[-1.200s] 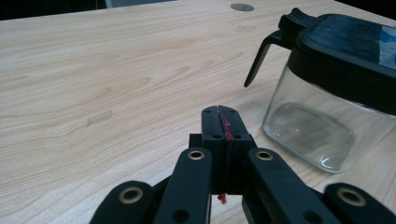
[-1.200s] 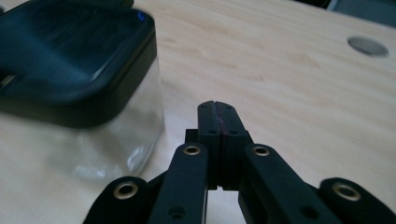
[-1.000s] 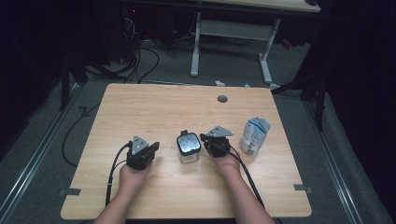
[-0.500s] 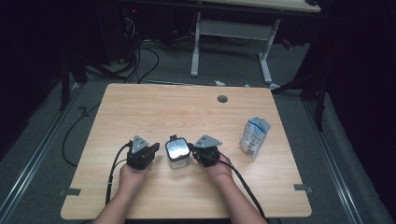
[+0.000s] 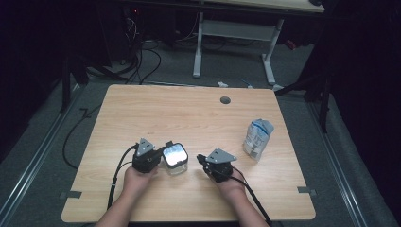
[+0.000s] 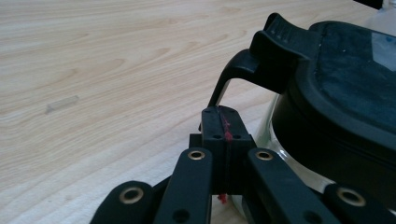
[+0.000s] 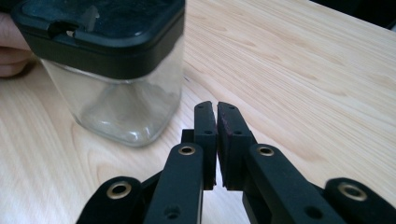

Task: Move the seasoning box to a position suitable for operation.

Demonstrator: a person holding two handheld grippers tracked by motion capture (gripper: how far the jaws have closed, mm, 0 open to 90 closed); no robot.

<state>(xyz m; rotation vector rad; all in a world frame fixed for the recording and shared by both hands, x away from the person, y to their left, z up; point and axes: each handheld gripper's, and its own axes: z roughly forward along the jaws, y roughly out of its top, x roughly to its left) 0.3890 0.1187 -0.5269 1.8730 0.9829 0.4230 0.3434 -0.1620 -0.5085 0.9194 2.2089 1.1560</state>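
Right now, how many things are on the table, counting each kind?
Jars: 1, a clear jar with a black lid.
Bags: 1, a blue and white bag.
Grippers: 2, the left gripper and the right gripper.
Total: 4.

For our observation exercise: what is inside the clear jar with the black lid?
Through the glass wall of the jar nothing distinct shows; it looks empty down to the wooden table. The black lid hides the uppermost part, so that space cannot be checked.

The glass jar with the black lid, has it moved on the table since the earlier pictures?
Yes. The glass jar went left, away from the blue-white pouch, and now stands beside the left gripper.
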